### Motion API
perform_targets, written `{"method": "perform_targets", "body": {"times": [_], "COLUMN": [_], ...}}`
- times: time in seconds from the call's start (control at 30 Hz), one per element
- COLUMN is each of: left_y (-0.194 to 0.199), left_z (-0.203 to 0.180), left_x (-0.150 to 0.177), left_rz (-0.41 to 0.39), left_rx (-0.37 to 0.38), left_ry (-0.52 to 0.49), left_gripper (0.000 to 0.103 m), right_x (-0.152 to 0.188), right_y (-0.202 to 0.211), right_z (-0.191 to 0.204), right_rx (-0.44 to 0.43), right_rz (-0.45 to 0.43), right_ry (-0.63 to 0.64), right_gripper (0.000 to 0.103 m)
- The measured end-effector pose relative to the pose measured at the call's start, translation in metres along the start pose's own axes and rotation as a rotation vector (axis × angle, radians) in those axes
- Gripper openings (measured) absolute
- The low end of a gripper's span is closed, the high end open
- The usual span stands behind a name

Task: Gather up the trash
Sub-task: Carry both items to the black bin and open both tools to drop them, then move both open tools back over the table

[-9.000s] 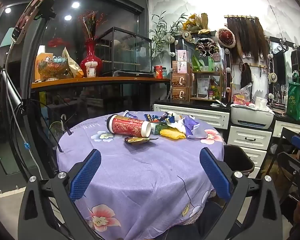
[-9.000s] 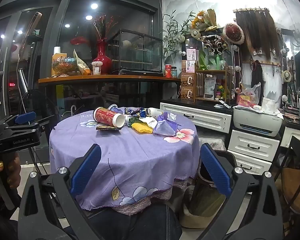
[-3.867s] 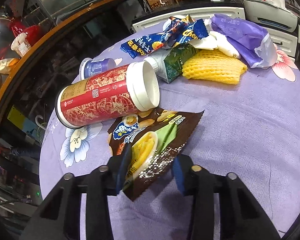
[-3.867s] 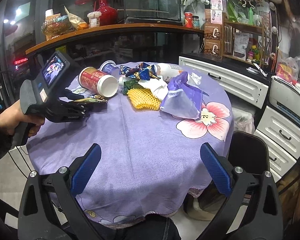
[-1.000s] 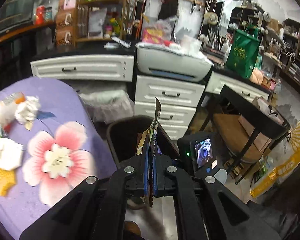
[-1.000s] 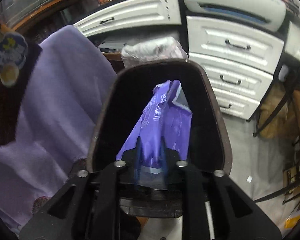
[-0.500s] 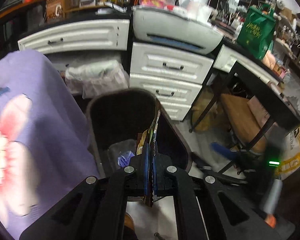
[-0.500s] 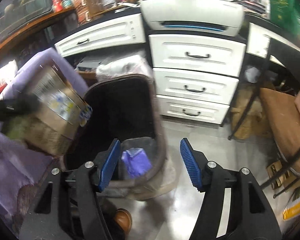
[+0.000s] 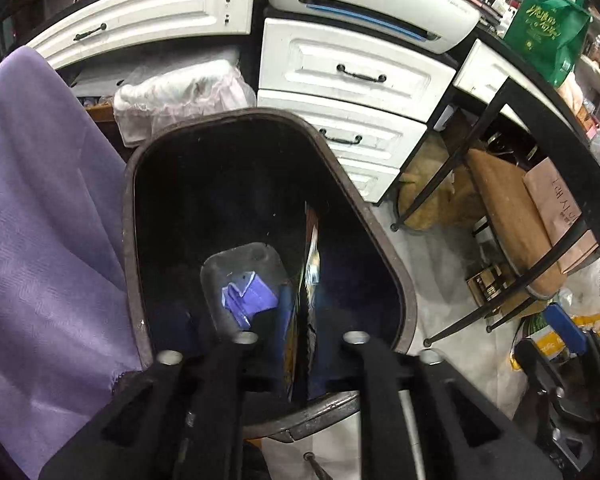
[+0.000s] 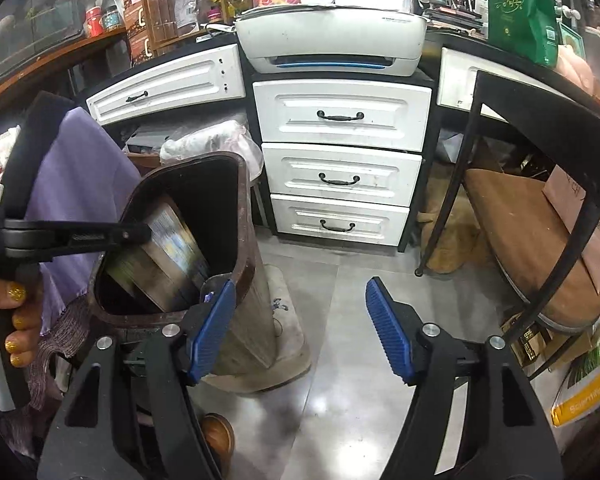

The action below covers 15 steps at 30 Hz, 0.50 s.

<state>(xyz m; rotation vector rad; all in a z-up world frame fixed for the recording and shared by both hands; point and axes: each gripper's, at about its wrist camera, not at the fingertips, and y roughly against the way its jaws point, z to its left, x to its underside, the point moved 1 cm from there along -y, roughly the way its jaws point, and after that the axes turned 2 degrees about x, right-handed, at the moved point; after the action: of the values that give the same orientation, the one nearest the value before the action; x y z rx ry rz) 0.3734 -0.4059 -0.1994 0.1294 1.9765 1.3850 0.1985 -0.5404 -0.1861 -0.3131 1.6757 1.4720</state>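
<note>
My left gripper [image 9: 300, 312] is shut on a flat brown snack wrapper [image 9: 310, 264], held edge-on inside the mouth of the dark trash bin [image 9: 384, 256]. A purple bag [image 9: 248, 300] lies at the bin's bottom. In the right wrist view the left gripper [image 10: 140, 234] reaches from the left over the bin [image 10: 244, 208], with the wrapper [image 10: 168, 256] hanging inside it. My right gripper [image 10: 300, 332] is open and empty, above the floor just right of the bin.
The purple tablecloth [image 9: 40, 220] hangs left of the bin. White drawers [image 10: 340, 172] with a printer [image 10: 332, 40] on top stand behind it. A black-framed chair [image 10: 540, 208] with bags beneath stands at the right. Grey tiled floor [image 10: 340, 380] lies below.
My left gripper has moved down over the bin, lowering the wrapper into its mouth. My right gripper has pulled back to the right of the bin, still open.
</note>
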Motion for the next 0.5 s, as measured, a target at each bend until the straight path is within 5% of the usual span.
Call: {"method": "perform_targets", "body": {"times": [0.03, 0.1, 0.5], "left_y": [0.002, 0.008, 0.102], "left_z": [-0.001, -0.003, -0.002], "left_x": [0.001, 0.002, 0.012], "left_rz": [-0.012, -0.036, -0.218], "left_rx": [-0.005, -0.005, -0.055], "left_ry": [-0.005, -0.013, -0.011], "left_gripper": [0.045, 0.055, 0.075], "right_x": [0.001, 0.001, -0.014], "right_y": [0.000, 0.001, 0.023], "right_z": [-0.001, -0.002, 0.011], "right_rx": [0.000, -0.001, -0.036], "right_rz": [-0.001, -0.001, -0.032], "right_ry": [-0.002, -0.011, 0.001], "right_gripper": [0.068, 0.068, 0.068]}}
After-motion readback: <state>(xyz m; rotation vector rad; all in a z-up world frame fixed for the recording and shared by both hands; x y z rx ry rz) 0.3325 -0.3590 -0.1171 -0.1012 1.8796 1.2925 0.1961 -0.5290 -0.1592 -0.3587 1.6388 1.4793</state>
